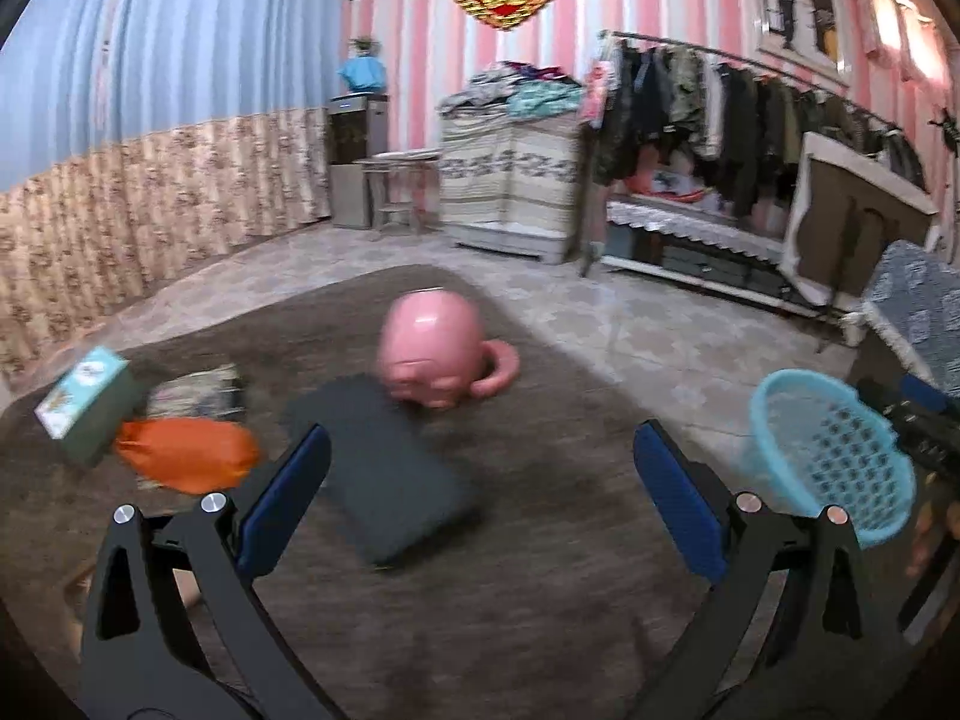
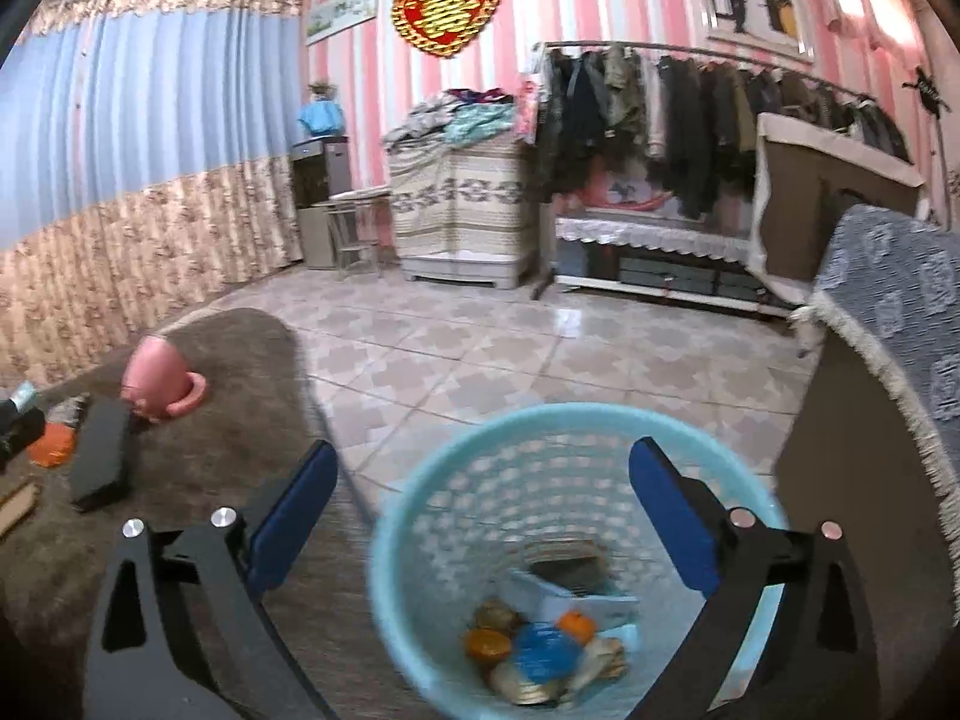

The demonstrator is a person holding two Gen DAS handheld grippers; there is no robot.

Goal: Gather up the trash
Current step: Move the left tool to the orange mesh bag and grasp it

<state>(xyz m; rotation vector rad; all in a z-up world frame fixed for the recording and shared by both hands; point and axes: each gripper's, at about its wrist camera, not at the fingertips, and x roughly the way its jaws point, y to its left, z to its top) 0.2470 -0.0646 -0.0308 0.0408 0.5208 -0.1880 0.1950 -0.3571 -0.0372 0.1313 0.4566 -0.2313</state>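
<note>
My left gripper (image 1: 480, 468) is open and empty above a brown rug (image 1: 540, 540). On the rug lie an orange wrapper (image 1: 186, 456), a crumpled packet (image 1: 195, 390), a teal box (image 1: 84, 402), a black flat case (image 1: 384, 468) and an upturned pink mug (image 1: 438, 354). A light blue mesh basket (image 1: 834, 450) stands at the right. My right gripper (image 2: 480, 480) is open and empty right above that basket (image 2: 408, 540), which holds several pieces of trash (image 2: 540, 642). The mug (image 2: 159, 381), case (image 2: 102, 456) and orange wrapper (image 2: 54, 444) show at the left.
A tiled floor (image 2: 480, 348) lies beyond the rug. A cloth-covered table (image 2: 900, 312) stands at the right by the basket. A clothes rack (image 2: 690, 108), a covered cabinet (image 2: 462, 210) and curtains (image 2: 120, 180) line the far walls.
</note>
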